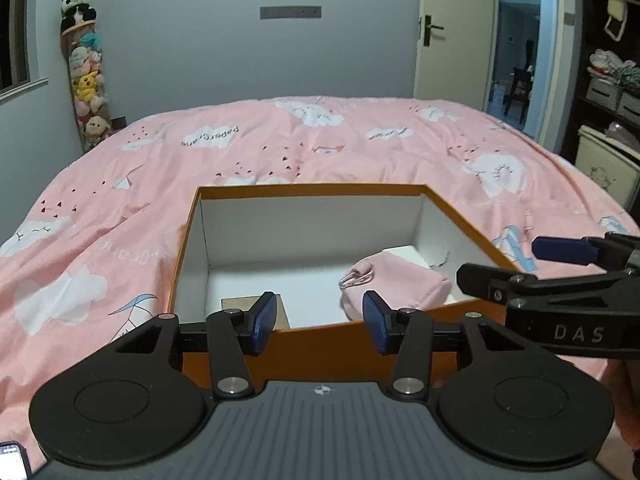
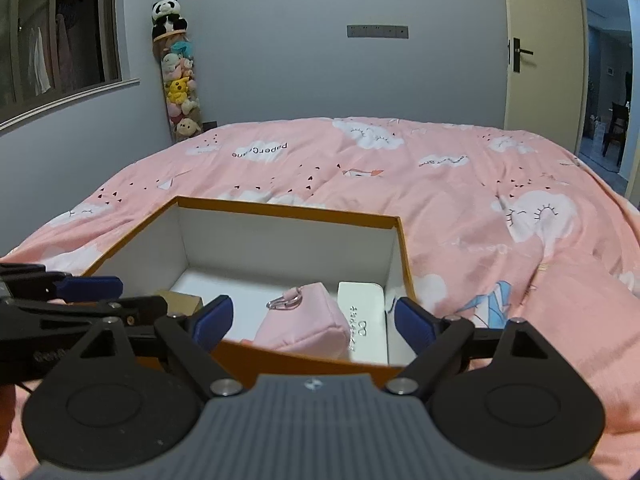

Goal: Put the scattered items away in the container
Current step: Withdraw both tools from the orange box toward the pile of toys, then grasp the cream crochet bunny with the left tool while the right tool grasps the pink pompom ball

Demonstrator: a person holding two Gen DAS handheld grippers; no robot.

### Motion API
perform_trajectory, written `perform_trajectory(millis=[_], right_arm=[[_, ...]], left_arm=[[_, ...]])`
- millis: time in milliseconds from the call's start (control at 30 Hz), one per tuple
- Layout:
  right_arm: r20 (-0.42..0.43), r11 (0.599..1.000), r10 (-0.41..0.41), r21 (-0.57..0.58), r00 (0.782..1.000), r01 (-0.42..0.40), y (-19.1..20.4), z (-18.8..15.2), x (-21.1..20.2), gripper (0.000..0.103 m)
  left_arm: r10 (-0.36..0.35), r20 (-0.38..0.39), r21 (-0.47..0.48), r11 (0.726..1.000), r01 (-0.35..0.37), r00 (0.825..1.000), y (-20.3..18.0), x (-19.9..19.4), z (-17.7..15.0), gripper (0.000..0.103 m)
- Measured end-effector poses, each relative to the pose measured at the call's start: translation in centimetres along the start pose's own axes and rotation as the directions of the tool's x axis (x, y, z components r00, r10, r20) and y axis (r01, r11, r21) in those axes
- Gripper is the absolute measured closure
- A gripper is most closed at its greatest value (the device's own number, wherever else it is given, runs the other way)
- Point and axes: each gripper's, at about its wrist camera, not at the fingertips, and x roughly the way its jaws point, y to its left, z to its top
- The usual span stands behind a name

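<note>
Grippers hovered with nothing between their parted jaws over an orange box on the pink bedspread.

Left gripper (image 1: pixel 319 322) and right gripper (image 2: pixel 310 322) both stood released above the near wall of the box (image 1: pixel 192 224), which sat near the bed's front edge. Inside the box, a pink pouch (image 2: pixel 304 324) with a metal ring lay toward the near right corner, a white case (image 2: pixel 366 320) just beside it against the right wall, and a tan block (image 1: pixel 240 304) at the near left corner.
</note>
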Motion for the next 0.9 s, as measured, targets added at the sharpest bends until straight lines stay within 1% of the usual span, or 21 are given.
perform_trajectory(millis=[67,233,400,500,533,600,700,800,900], right_arm=[[0.011,1.000,-0.007,-0.003,1.000,0.007,0.2,-0.3,-0.7,0.014],[0.025,1.000,-0.008,-0.001,1.000,0.008,0.2,-1.2,-2.5,0.014],[-0.001,0.999,-0.006,-0.041,1.000,0.006,0.2,-2.6,-3.7,0.014],[-0.047,0.999,-0.007,-0.037,0.999,0.006,0.0,-3.6,-4.0,0.015],[-0.065,1.000,-0.009,-0.028,0.998,0.007,-0.2,-3.9,-4.0,0.016],[-0.099,1.000,-0.012,-0.009,0.995,0.011,-0.5,-4.6,-4.1,0.025],[-0.154,1.000,-0.015,0.016,0.988,0.017,-0.9,-5.6,-4.1,0.034],[-0.208,0.999,0.003,0.044,0.978,0.006,-1.3,-6.4,-4.1,0.039],[-0.254,0.998,0.046,0.057,0.966,-0.033,-1.2,-7.2,-4.1,0.040]], left_arm=[[-0.021,-0.001,0.003,1.000,0.021,1.000,0.1,-0.7,-0.2,0.046],[-0.084,-0.036,-0.007,0.996,0.084,0.996,0.4,-1.9,-0.9,0.046],[-0.104,-0.079,0.002,0.994,0.105,0.991,0.7,-2.6,-2.2,0.046],[-0.129,-0.114,-0.006,0.992,0.129,0.985,1.1,-2.8,-3.2,0.046],[-0.137,-0.126,-0.009,0.991,0.137,0.983,1.2,-2.9,-3.5,0.046],[-0.148,-0.149,-0.012,0.989,0.148,0.978,1.4,-2.9,-4.1,0.046],[-0.181,-0.189,-0.020,0.983,0.180,0.965,1.6,-3.0,-4.9,0.046],[-0.226,-0.223,-0.032,0.974,0.225,0.948,1.6,-3.1,-5.4,0.046],[-0.272,-0.269,-0.020,0.961,0.277,0.924,1.2,-3.3,-5.9,0.046]])
